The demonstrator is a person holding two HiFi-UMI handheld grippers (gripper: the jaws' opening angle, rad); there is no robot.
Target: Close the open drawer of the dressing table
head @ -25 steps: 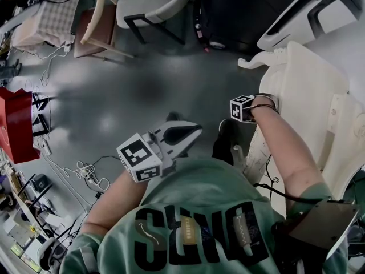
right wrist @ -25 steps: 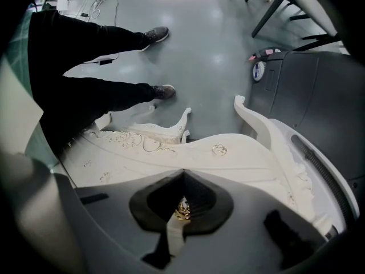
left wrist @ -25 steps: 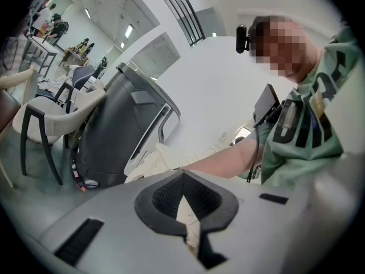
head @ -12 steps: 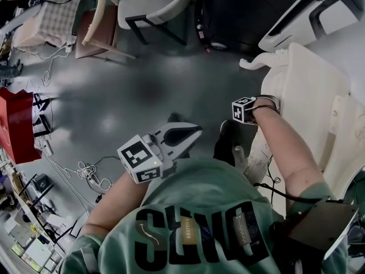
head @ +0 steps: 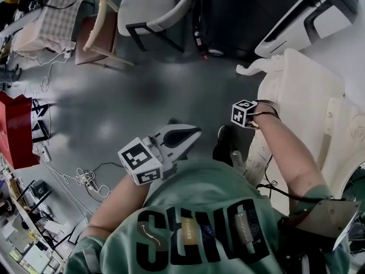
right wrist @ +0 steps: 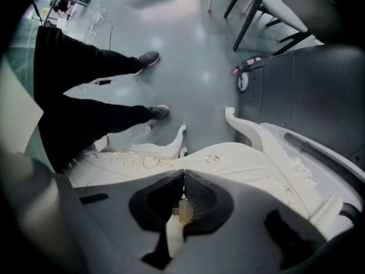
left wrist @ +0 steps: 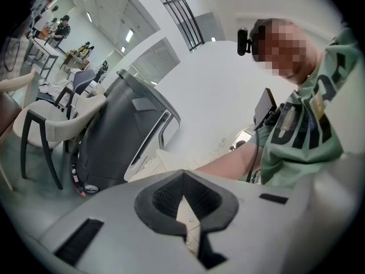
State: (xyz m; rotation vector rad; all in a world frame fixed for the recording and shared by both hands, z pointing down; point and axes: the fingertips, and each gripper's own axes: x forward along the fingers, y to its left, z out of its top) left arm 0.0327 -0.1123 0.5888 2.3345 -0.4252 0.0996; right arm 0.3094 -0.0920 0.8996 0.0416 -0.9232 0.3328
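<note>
Open grey floor (head: 142,96) beside dressing table (head: 308,90) edge; left gripper (left wrist: 182,178), right gripper (right wrist: 183,177) fingers clenched.

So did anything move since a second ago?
Hardly anything. The right gripper keeps its jaws shut by the white dressing table, and the left gripper still hangs in front of the person's chest. Only the head view shifted a little.

I see open grey floor (head: 131,96) on my left; cream carved dressing table (head: 308,90) blocks right, dark grey machine (head: 239,21) ahead.
</note>
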